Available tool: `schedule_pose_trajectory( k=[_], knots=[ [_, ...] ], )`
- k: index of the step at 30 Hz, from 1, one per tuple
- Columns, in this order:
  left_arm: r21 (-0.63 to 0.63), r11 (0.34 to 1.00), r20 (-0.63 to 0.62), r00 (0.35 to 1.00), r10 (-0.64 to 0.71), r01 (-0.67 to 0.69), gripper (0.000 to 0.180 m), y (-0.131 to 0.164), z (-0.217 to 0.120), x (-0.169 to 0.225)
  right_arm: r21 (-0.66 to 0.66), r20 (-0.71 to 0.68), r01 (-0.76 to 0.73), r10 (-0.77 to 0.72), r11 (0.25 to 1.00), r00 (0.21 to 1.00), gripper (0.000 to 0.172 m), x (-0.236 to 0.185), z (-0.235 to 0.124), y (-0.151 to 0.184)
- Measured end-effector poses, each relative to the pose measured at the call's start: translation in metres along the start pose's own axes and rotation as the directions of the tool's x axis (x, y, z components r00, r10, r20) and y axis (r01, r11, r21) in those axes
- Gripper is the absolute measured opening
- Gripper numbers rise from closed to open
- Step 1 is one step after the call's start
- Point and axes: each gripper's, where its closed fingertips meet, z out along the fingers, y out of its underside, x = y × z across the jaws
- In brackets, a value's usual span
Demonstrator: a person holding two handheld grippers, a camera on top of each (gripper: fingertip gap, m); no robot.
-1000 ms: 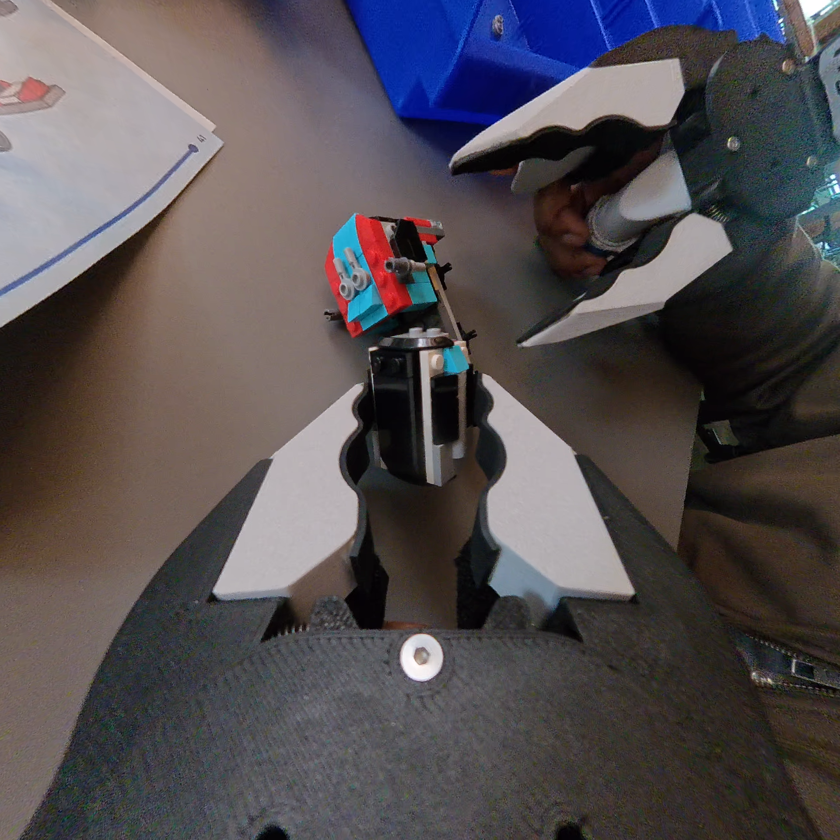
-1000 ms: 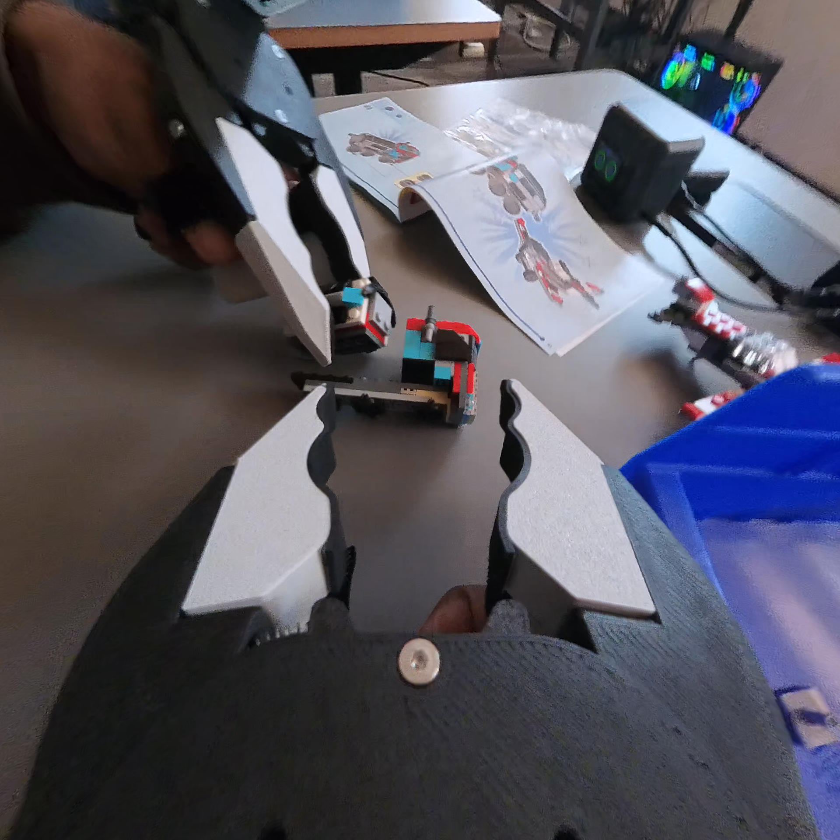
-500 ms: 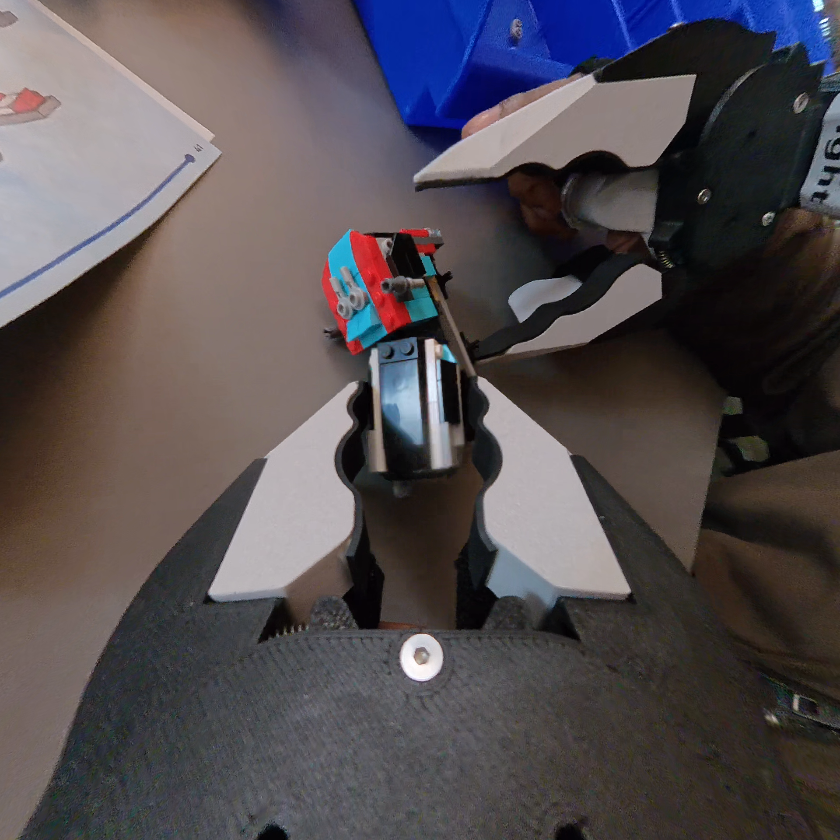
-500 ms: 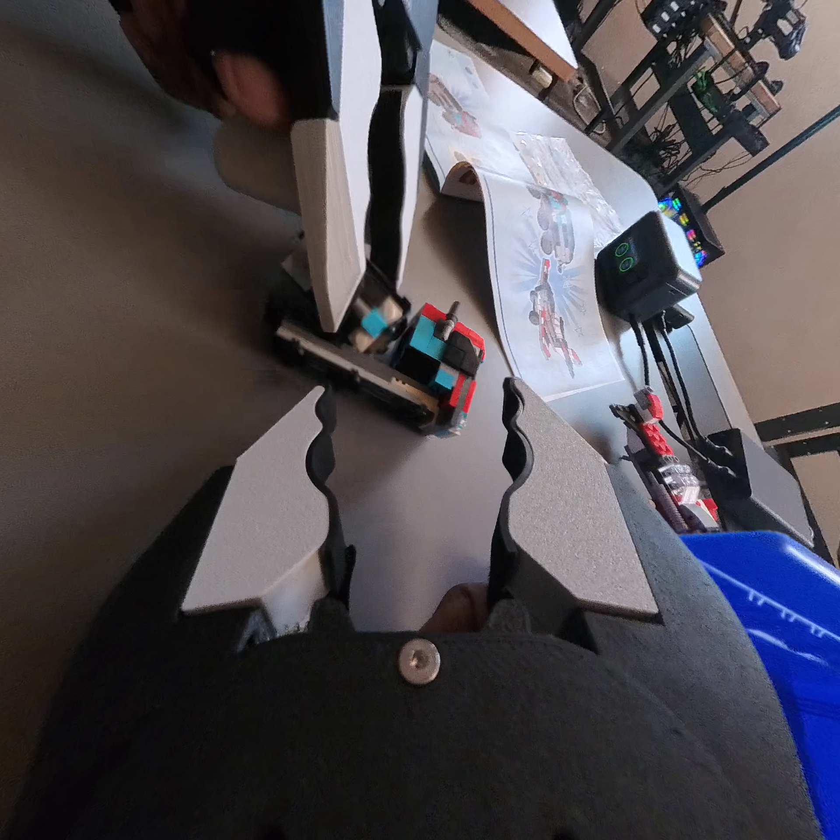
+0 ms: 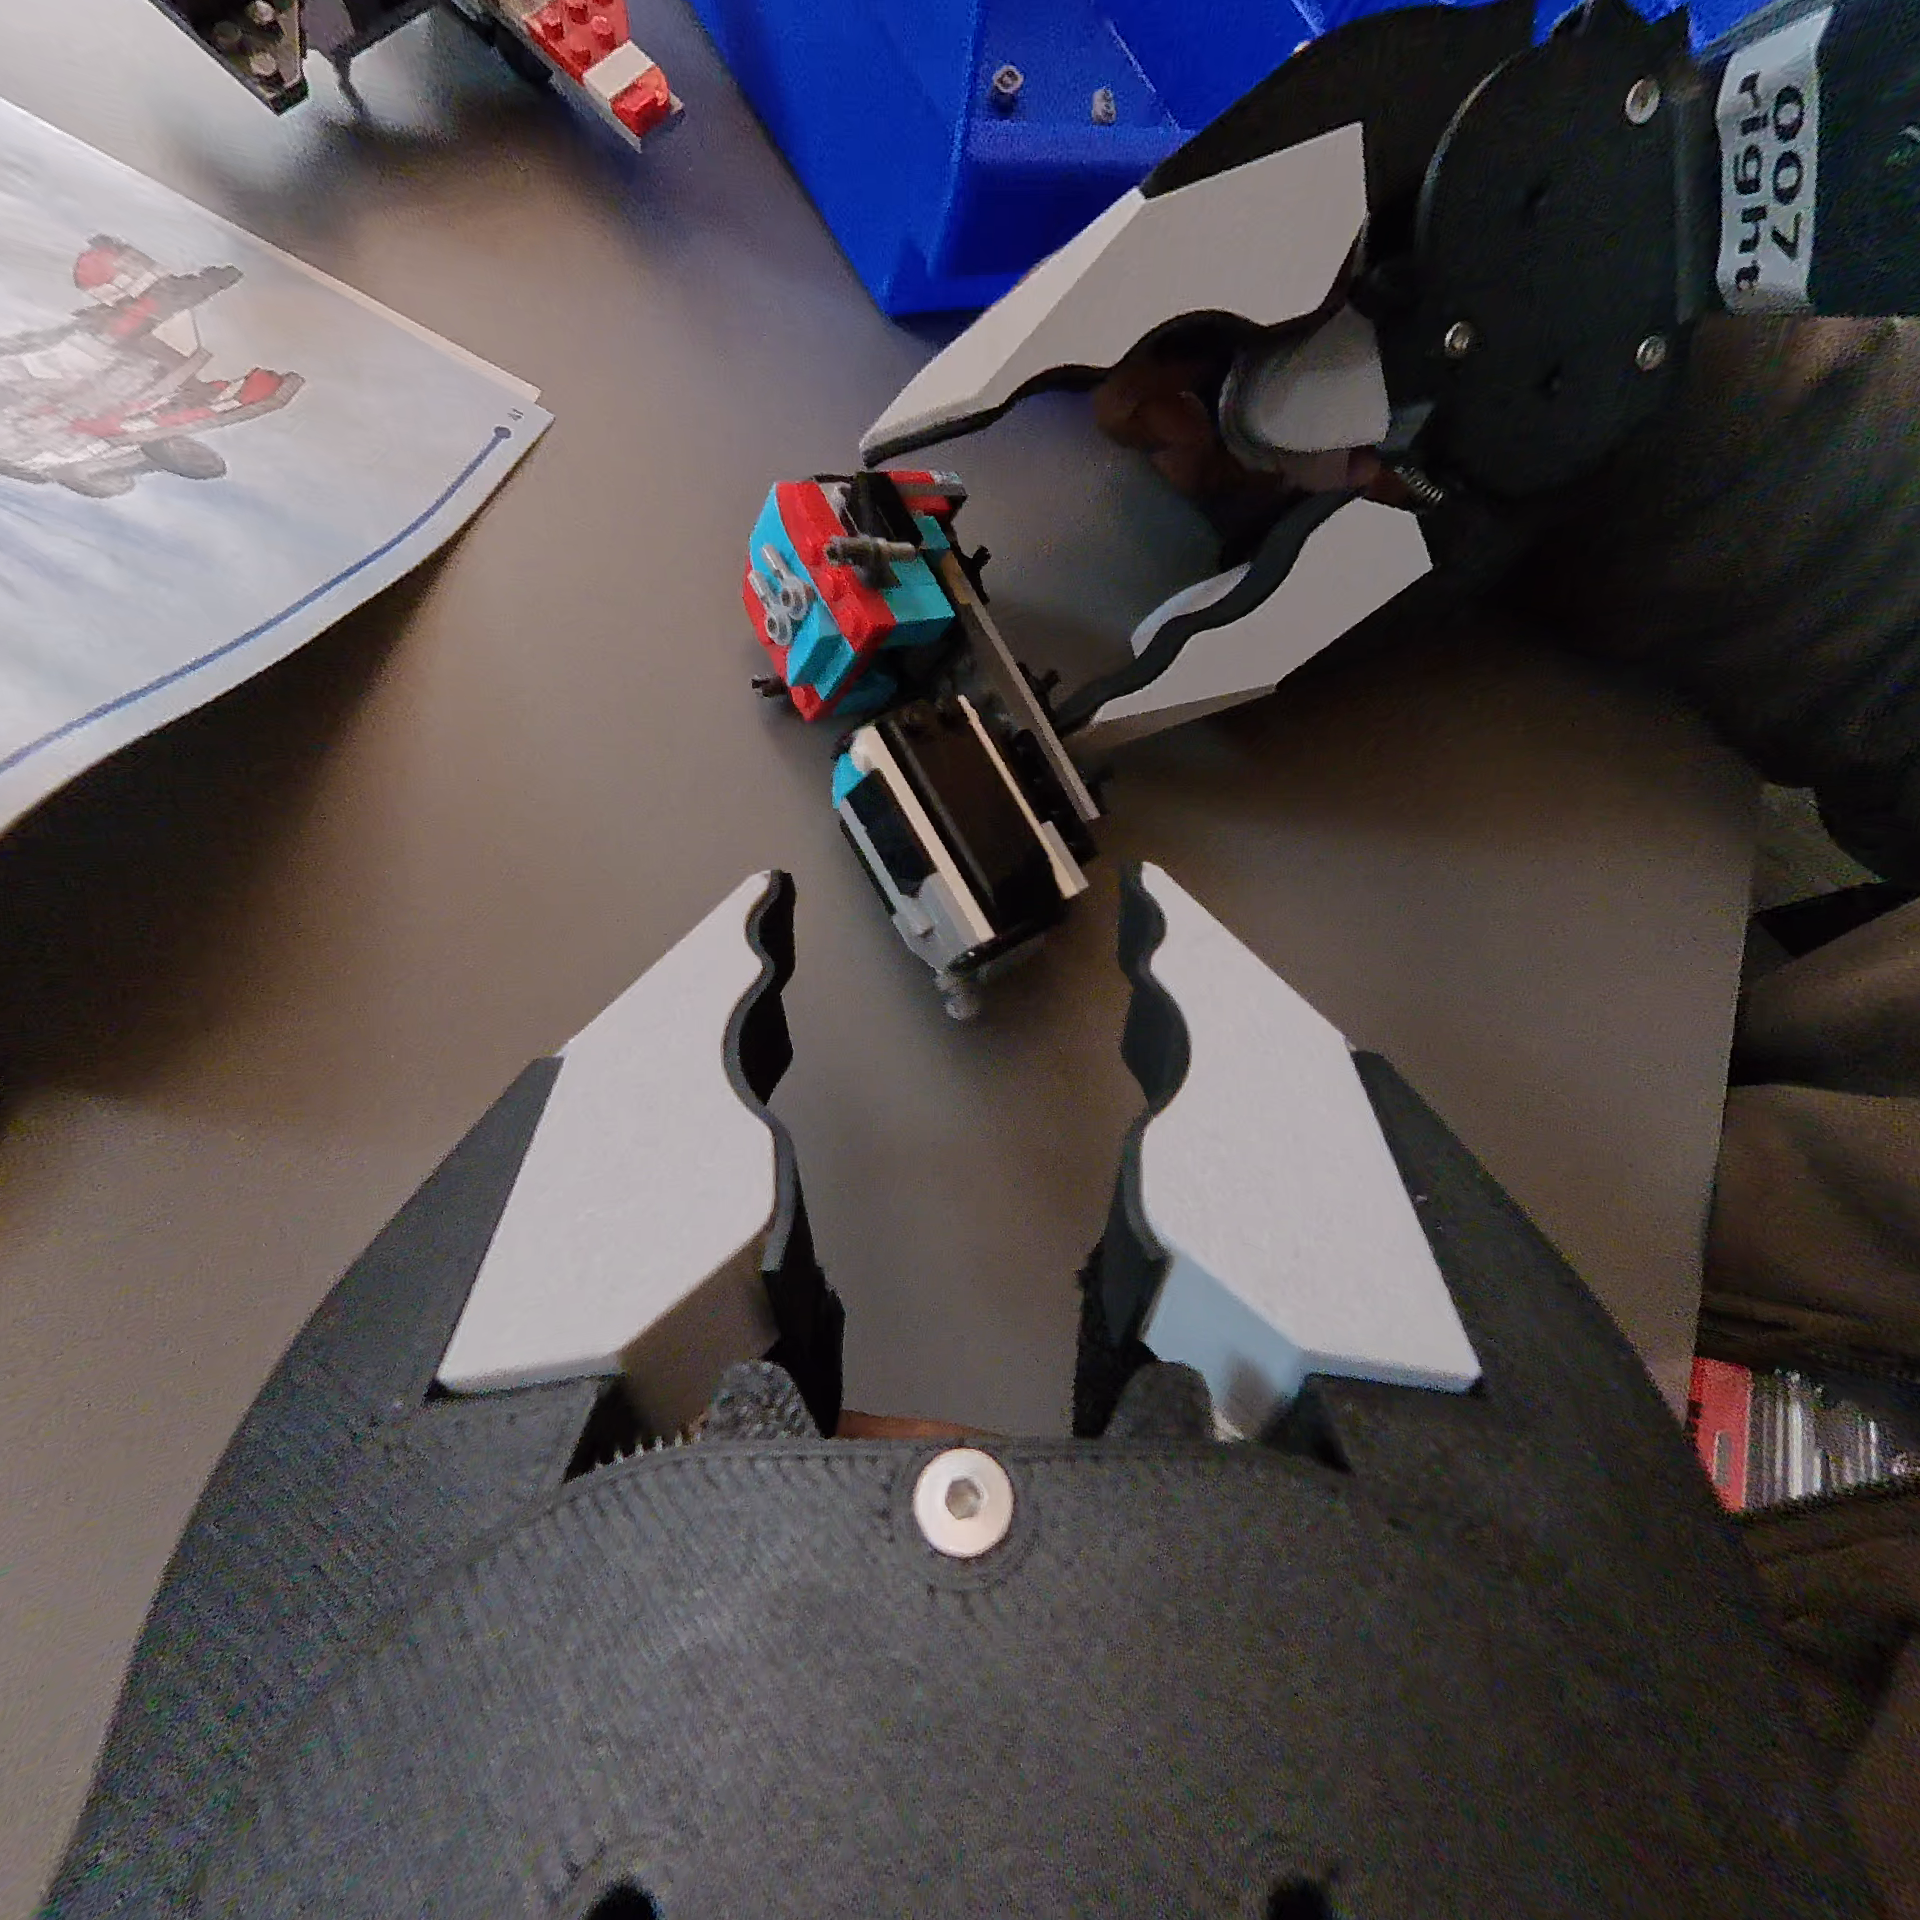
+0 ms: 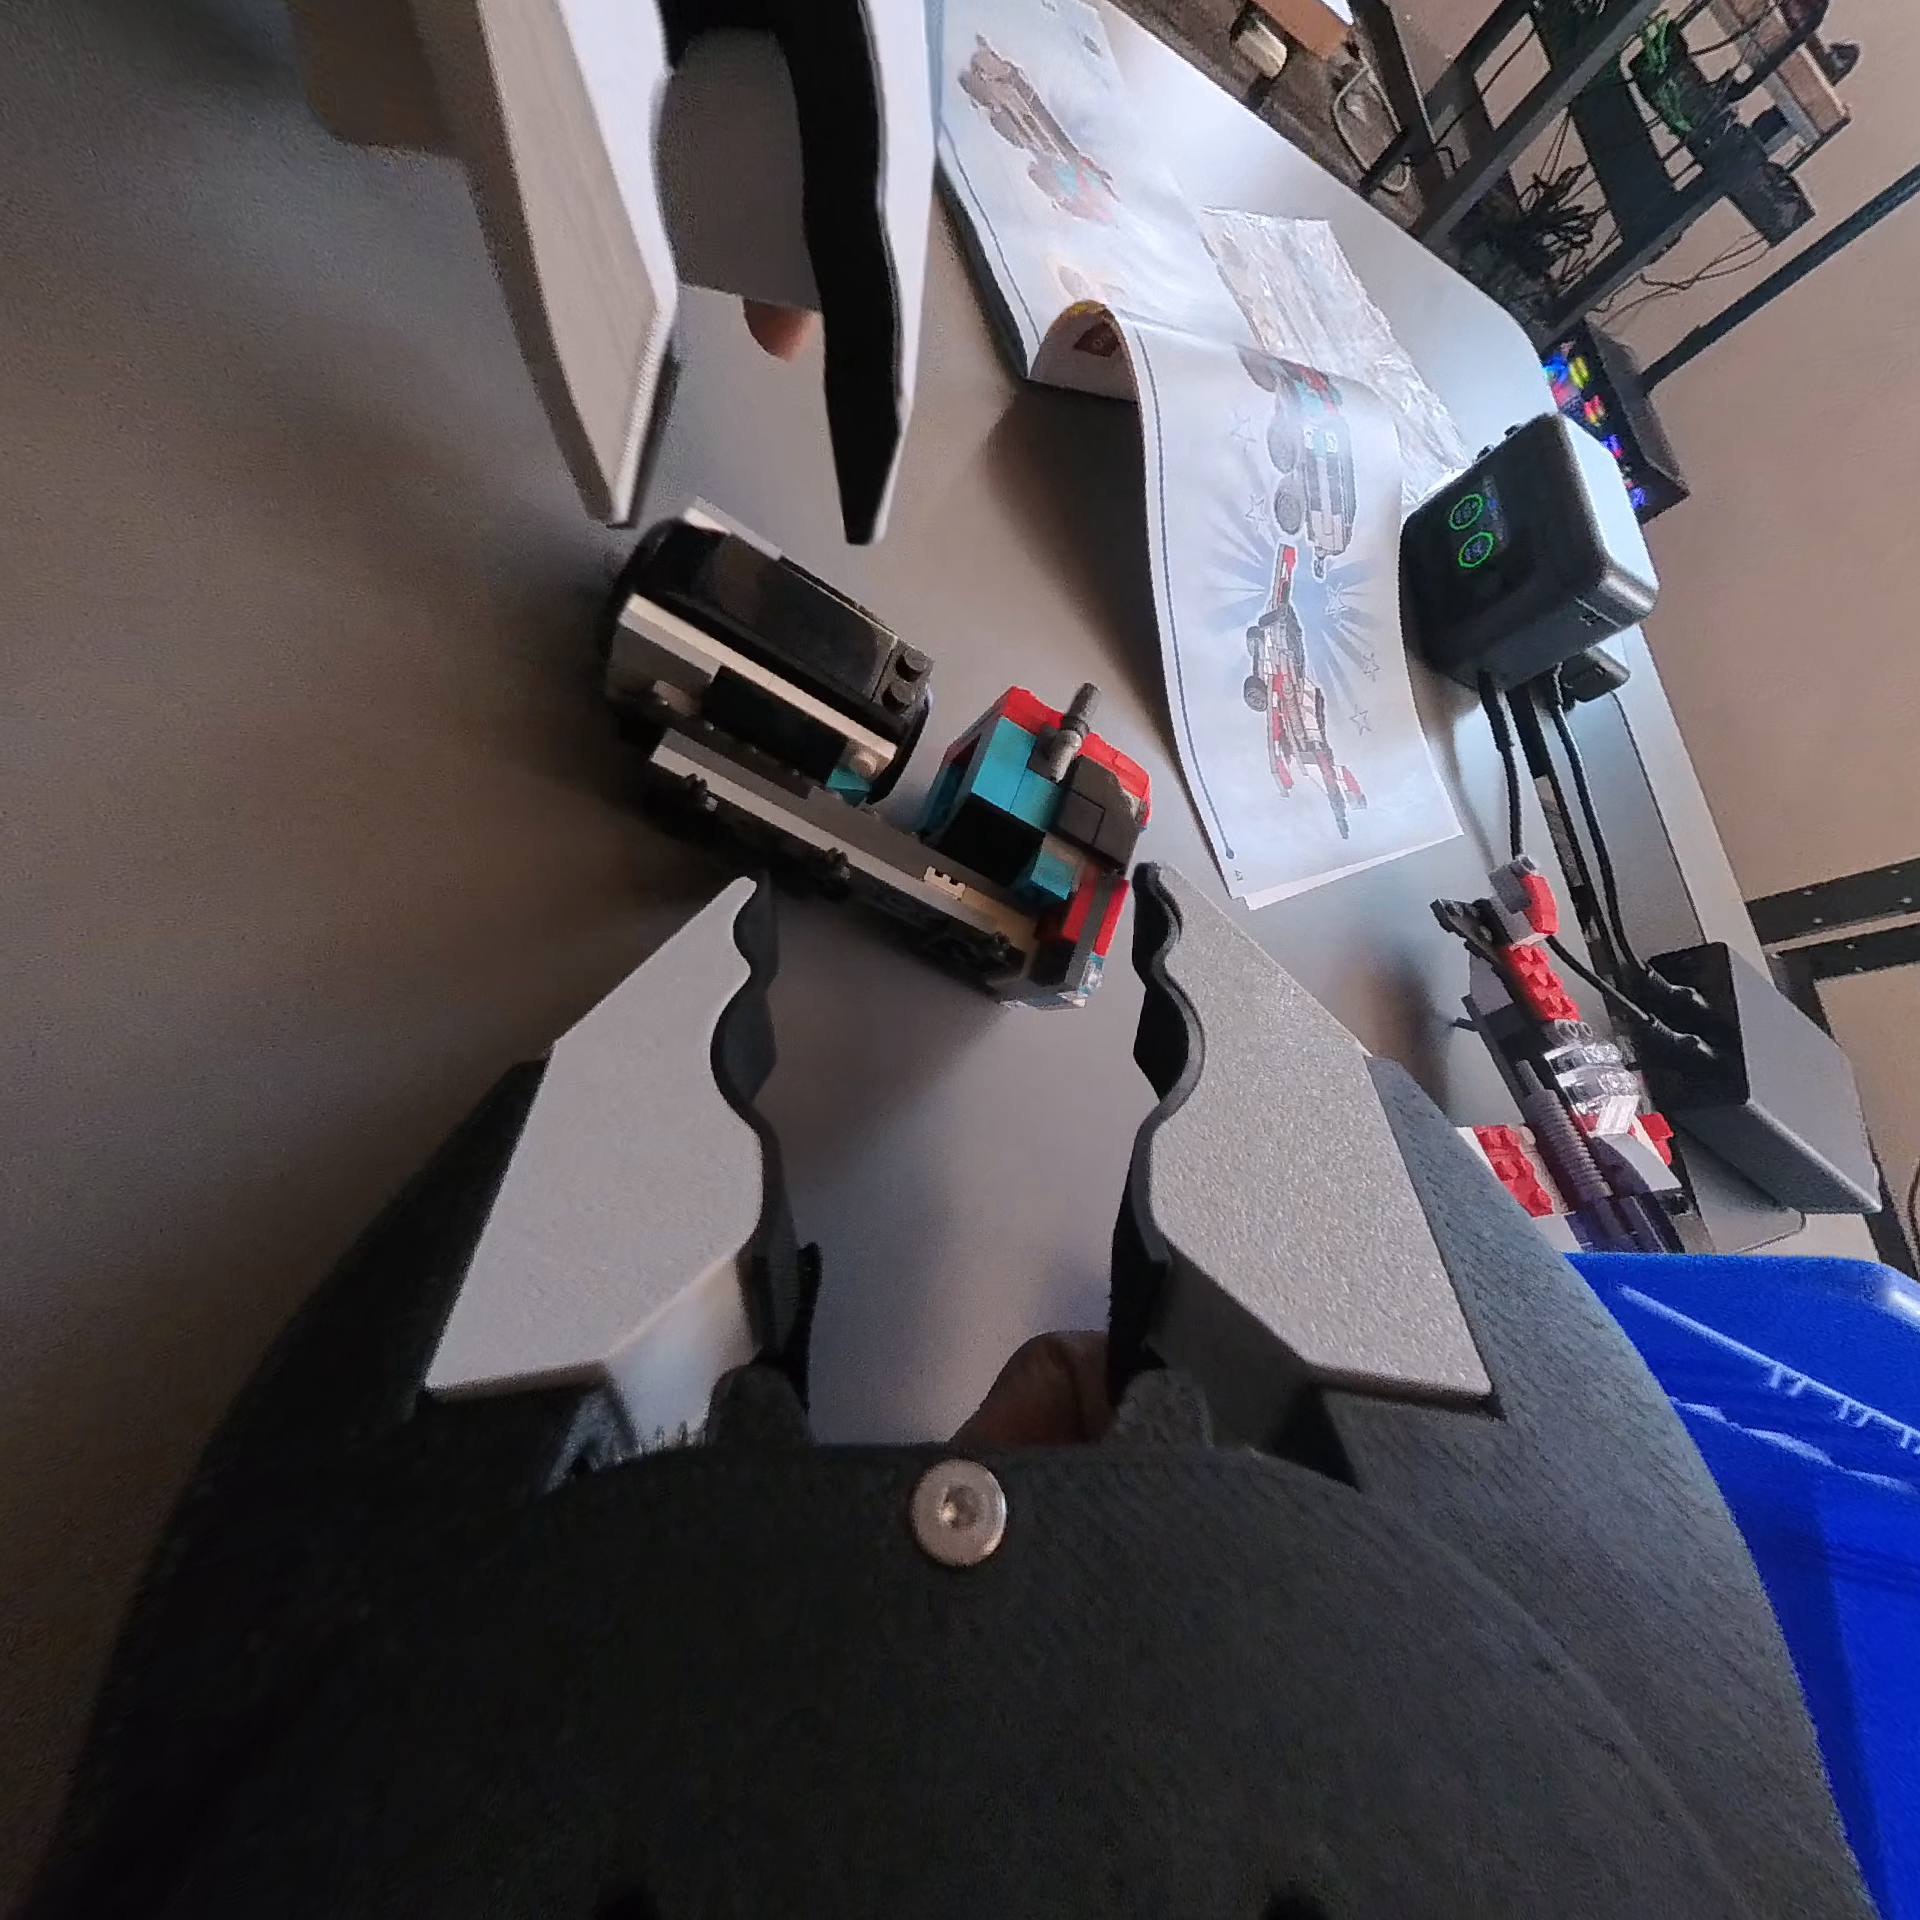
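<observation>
A small brick truck lies on the dark table. Its red and teal cab [image 5: 842,603] and a black and white block [image 5: 966,831] sit on a long grey base plate [image 6: 852,873]. My left gripper [image 5: 956,883] is open, and the block lies just ahead of its tips, untouched. In the right wrist view the left gripper [image 6: 743,520] hangs open above the block [image 6: 758,634]. My right gripper [image 6: 948,883] is open around the truck's cab end [image 6: 1029,800], its right fingertip [image 6: 1153,914] close beside the red front. It also shows in the left wrist view [image 5: 982,582], open beside the truck.
A blue bin [image 5: 997,135] [image 6: 1766,1455] stands close behind the right gripper. An open instruction booklet [image 5: 208,499] [image 6: 1299,520] lies nearby. A black box with green lights [image 6: 1517,561] and cables, and another red and black brick model [image 6: 1558,1039], sit at the right. The table edge [image 5: 1745,935] is close. Some 7 cm of space lies between my two pairs of fingers.
My left gripper opened, let go of the black and white block and drew back; the block now rests by the cab. My right gripper moved in around the truck's cab end.
</observation>
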Motion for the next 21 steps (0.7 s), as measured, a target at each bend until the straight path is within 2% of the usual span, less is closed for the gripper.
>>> schedule_pose_trajectory(
  k=[16, 18, 21],
  knots=[
    [-0.02, 0.982, 0.187, 0.964, 0.19, -0.189, 0.052, -0.002, 0.014, 0.006, 0.016, -0.026, -0.05, 0.05, 0.999, 0.998, 0.072, -0.004, -0.017, 0.003],
    [-0.017, 0.981, 0.22, 0.956, 0.194, -0.195, 0.042, -0.003, 0.014, 0.001, 0.024, -0.024, -0.054, 0.054, 0.998, 0.998, 0.072, -0.005, -0.018, 0.002],
    [0.013, 0.99, 0.198, 0.971, 0.136, -0.142, 0.04, -0.004, 0.013, -0.001, 0.041, -0.014, -0.064, 0.064, 0.997, 0.998, 0.072, -0.005, -0.02, 0.0]
  ],
)
